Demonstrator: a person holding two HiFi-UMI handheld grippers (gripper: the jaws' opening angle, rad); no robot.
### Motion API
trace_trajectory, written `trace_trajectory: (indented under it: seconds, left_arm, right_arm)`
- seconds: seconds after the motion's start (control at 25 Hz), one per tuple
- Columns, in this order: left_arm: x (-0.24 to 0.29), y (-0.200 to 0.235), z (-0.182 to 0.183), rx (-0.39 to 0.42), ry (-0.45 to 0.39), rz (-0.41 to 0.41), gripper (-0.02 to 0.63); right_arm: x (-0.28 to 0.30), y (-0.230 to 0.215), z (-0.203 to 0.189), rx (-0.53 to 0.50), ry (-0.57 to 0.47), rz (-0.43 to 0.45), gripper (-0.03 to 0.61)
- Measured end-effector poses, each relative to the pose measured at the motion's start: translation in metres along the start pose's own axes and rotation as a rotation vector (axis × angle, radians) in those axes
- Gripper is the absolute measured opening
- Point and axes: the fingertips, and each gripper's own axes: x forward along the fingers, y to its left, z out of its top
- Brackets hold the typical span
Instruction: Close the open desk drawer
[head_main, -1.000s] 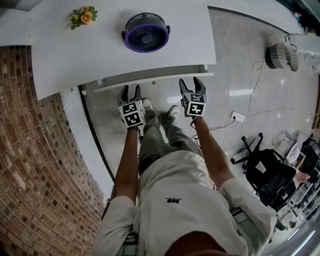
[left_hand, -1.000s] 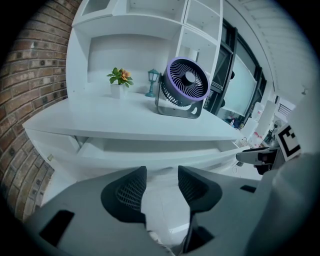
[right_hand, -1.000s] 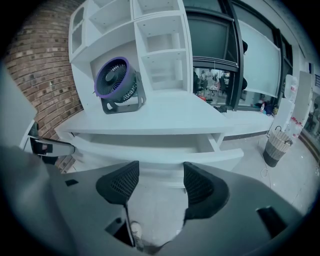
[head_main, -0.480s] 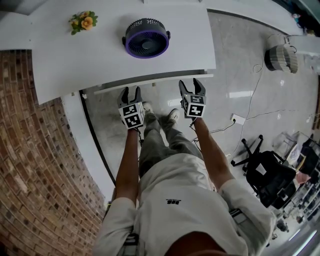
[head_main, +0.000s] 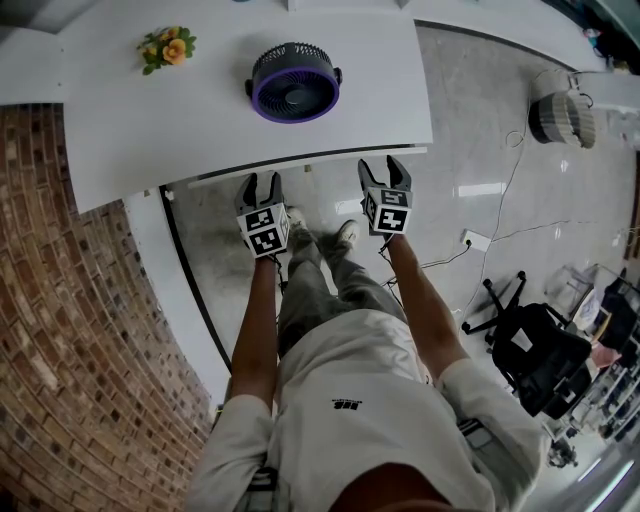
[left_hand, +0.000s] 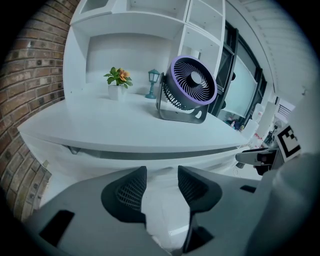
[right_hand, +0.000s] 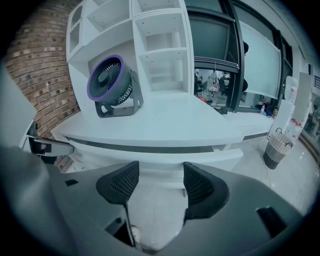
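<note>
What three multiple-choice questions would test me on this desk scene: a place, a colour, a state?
1. Where is the fan?
A. on the desk, right of the flowers
B. under the desk
C. on the desk, left of the flowers
2. The fan's ring is:
A. red
B. purple
C. green
3. The left gripper and right gripper are:
A. both shut
B. one holding the fan
C. both open, empty
Answers: A, it stands on the desktop; B, its rim is purple; C, both gripper views show jaws apart, nothing between.
</note>
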Motion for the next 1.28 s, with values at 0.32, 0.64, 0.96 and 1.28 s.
trace_trajectory:
  seconds: [0.32, 0.64, 0.96, 1.28]
  left_arm:
    - [0.004, 0.0, 0.006, -0.001, -0.003, -0.005, 0.21]
    - [0.004, 0.001, 0.009, -0.007, -0.01, -0.01, 0.21]
    - [0.006, 0.003, 0.013, 0.009, -0.018, -0.021, 0.21]
    - [0.004, 0.005, 0.006, 0.003, -0.013, -0.035, 0.215]
  right_arm:
    - [0.003, 0.001, 0.007, -0.007, 0.005, -0.001, 0.276]
    - [0.003, 0.001, 0.009, -0.004, 0.001, -0.008, 0.276]
    - [0.007, 0.001, 0.012, -0.013, -0.006, -0.01, 0.276]
    - [-0.002, 0.014, 0.001, -0.046, 0.022, 0.005, 0.276]
